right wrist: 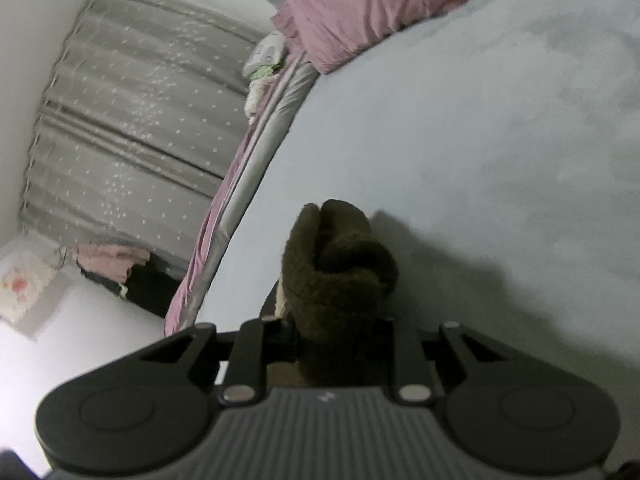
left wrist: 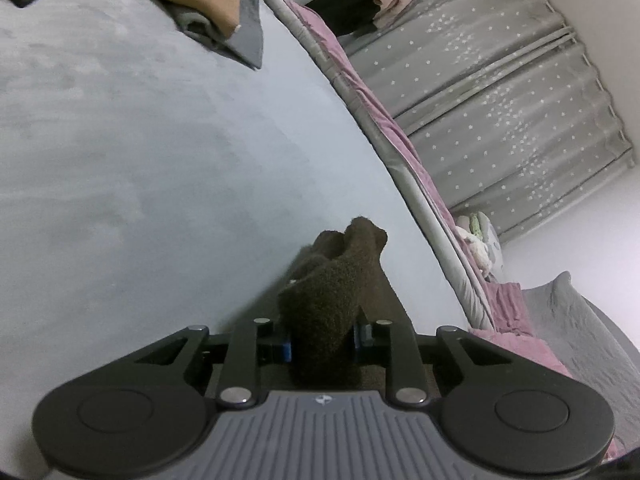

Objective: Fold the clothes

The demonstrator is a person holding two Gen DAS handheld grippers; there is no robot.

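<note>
A fuzzy dark brown garment [left wrist: 332, 292] is bunched between the fingers of my left gripper [left wrist: 323, 340], which is shut on it above the pale blue bedspread [left wrist: 140, 160]. In the right wrist view another bunched part of the brown garment [right wrist: 340, 276] sticks up from my right gripper [right wrist: 340, 340], also shut on it. The fabric hides both pairs of fingertips. How the rest of the garment hangs is out of view.
Folded clothes, tan and grey [left wrist: 216, 8], are stacked at the bed's far corner. A pink and grey quilt [left wrist: 384, 120] runs along the bed's edge, with a pink pillow [right wrist: 360, 4] at its end. Star-patterned grey curtains [left wrist: 500, 100] and hanging clothes [right wrist: 120, 272] lie beyond.
</note>
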